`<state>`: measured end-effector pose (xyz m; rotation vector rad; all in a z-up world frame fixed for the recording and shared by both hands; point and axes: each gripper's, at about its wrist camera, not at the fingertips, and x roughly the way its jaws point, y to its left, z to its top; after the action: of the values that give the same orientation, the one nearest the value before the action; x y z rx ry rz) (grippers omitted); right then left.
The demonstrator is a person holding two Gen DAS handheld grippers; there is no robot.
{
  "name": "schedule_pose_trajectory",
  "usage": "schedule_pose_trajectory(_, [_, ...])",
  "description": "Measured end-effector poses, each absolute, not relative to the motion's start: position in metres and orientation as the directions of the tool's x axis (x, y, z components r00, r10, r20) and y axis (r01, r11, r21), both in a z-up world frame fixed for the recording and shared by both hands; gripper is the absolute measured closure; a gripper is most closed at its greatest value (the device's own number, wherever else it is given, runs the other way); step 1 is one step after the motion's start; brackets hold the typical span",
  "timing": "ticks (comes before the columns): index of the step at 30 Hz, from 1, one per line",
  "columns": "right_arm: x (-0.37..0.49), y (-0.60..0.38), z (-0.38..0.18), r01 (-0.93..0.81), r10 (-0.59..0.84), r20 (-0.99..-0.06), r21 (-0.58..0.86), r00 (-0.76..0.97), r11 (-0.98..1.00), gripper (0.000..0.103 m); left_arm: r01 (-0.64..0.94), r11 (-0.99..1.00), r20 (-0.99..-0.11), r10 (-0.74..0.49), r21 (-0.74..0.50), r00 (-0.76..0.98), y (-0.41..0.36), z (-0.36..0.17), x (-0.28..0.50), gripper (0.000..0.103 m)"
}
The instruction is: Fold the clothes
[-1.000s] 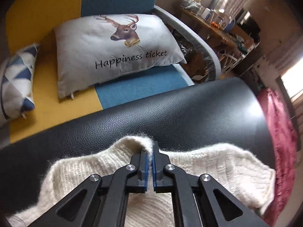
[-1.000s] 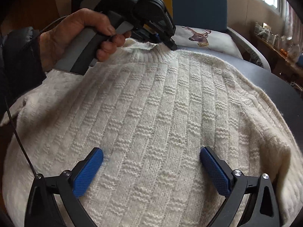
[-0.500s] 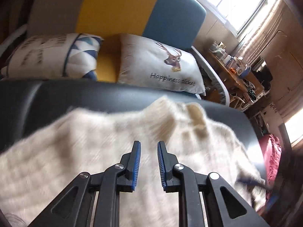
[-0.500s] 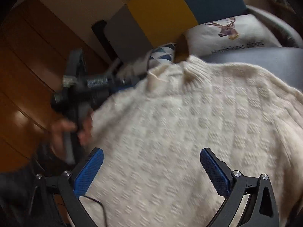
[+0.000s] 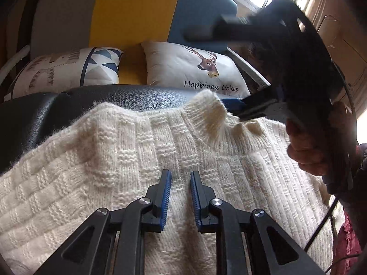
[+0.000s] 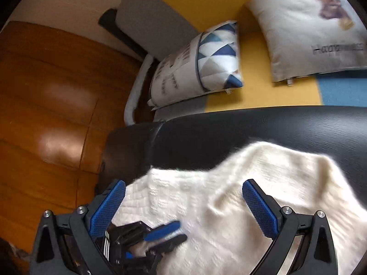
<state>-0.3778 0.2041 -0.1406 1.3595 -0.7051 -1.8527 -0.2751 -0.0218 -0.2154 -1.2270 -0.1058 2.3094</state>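
Observation:
A cream knitted sweater lies spread over a black leather surface, its ribbed collar standing up at the far edge. My left gripper hovers over the sweater's chest below the collar, jaws slightly apart and empty. My right gripper is wide open above the sweater's shoulder edge, holding nothing. It also shows in the left wrist view, its fingertips near the collar. The left gripper's tips appear low in the right wrist view.
Behind the black surface stands a yellow, blue and grey sofa with a deer pillow and a triangle-pattern pillow. A wooden floor lies at the left. A red cloth sits at the lower right.
My left gripper let go of the collar, opened slightly and drew back over the chest. My right gripper swung up from the sweater's lower body to the collar and shoulder area, still wide open.

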Motion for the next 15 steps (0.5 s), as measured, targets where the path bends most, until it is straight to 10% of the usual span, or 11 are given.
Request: schedule_pose_trajectory(15, [-0.403,0.195,-0.14,0.228,-0.78,-0.543,0.754,-0.311,-0.616,0.0,-0.395,-0.857,-0.746,0.494,-0.331,-0.447,-0.032,-0.204,-0.275,0.086])
